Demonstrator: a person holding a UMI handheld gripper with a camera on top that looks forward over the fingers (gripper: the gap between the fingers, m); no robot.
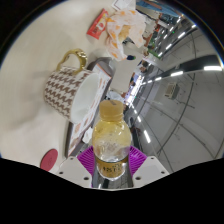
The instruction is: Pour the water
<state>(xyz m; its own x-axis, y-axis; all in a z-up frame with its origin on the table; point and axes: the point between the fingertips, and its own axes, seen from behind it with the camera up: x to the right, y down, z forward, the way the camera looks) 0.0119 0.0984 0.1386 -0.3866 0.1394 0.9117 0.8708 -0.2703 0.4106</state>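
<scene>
**Bottle in the jaws, tipped toward the mug**

Gripper view: I have the jaws [109, 160] clenched on a small clear bottle [111, 130] of yellowish liquid. Both purple pads [88, 158] press against its lower body, one on each side, with no gap that I can make out. The bottle runs forward from between the fingers, and its neck and mouth point ahead toward a mug [76, 87]. The whole scene sits at a strong slant in my camera, so the bottle is clearly tipped off upright, though I cannot say how far.

The mug stands just beyond the bottle's mouth, a little to the left of it. It carries a black-and-white houndstooth pattern, has a gold-coloured handle [76, 57] on its far side, and rests on a white saucer [88, 124] whose rim shows under it. The bottle's mouth lies close over the near edge of the mug's opening; I cannot tell whether they touch, and I cannot make out any liquid moving between them.

Mug and saucer sit on a pale tabletop [25, 80]. Farther back on it lies a clutter of packets and crumpled wrappers [122, 30], with a red-topped item among them, too small for me to identify. A small yellow object [48, 156] lies on the tabletop near the left finger.
</scene>
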